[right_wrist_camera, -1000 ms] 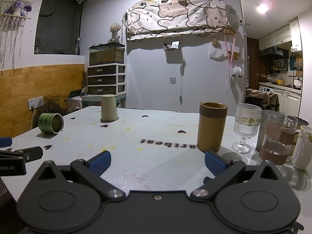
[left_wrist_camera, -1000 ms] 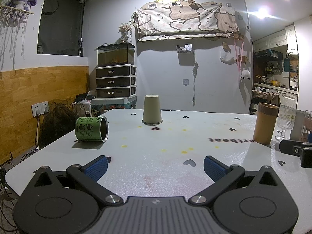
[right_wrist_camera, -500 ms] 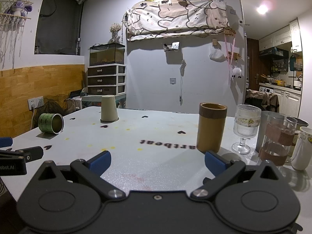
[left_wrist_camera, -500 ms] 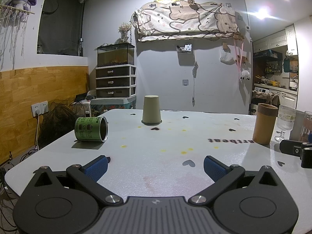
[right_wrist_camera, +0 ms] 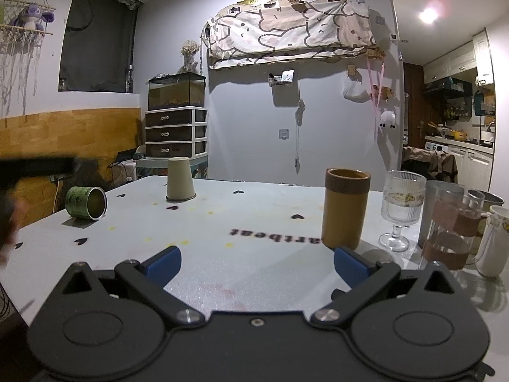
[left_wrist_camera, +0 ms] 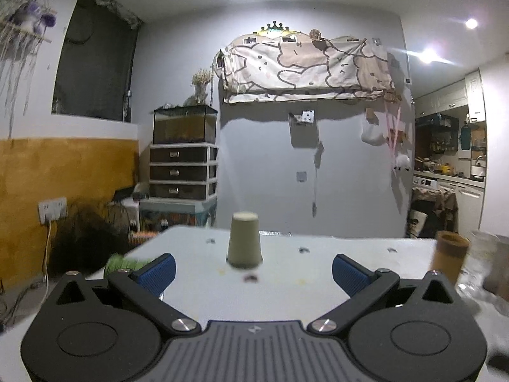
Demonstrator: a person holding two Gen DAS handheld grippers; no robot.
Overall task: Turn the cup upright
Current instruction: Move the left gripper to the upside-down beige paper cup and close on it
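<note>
A beige paper cup stands upside down on the white table, straight ahead of my left gripper, which is open and empty, well short of it. The same cup shows at the far left in the right wrist view. A green cup lies on its side near the table's left edge, its mouth facing me; in the left wrist view it is blurred and partly hidden behind the left finger. My right gripper is open and empty over the table's near part.
A tall brown cylinder cup stands upright just beyond the right gripper's right finger. A stemmed glass, a glass mug with a brown sleeve, metal cups and a white mug crowd the right edge. The left gripper's body appears blurred at far left.
My left gripper has risen and pitched up, with motion blur; the table now sits lower in its view. In the right view its body moved up. The right gripper has not moved.
</note>
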